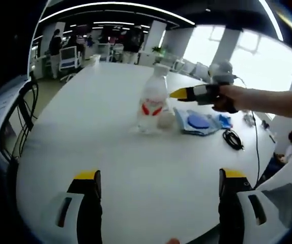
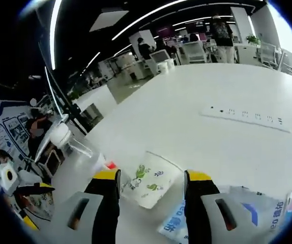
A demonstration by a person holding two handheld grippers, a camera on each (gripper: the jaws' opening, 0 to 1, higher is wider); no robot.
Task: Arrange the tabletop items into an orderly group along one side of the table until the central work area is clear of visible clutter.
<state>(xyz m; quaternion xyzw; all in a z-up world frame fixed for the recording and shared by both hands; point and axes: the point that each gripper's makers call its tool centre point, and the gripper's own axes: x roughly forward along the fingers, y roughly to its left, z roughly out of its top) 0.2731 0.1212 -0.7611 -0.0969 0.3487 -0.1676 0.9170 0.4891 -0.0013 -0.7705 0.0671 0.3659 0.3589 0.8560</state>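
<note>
A clear water bottle [image 1: 151, 101] with a red label stands upright mid-table. A white paper cup [image 1: 166, 120] sits right beside it, and blue-and-white packets [image 1: 199, 122] lie to its right. My left gripper [image 1: 159, 175] is open and well short of them, nothing between its jaws. A hand holds my right gripper [image 1: 177, 94] just above the cup and packets. In the right gripper view, my right gripper [image 2: 151, 177] is open, the green-printed cup [image 2: 148, 180] lies just beyond its tips, the bottle [image 2: 80, 147] is at left, and the packets [image 2: 253, 208] are at lower right.
A black cable [image 1: 232, 138] lies coiled right of the packets. A flush power-socket strip [image 2: 247, 118] is set into the white table [image 1: 100, 127]. Office chairs, desks and people stand beyond the far edge.
</note>
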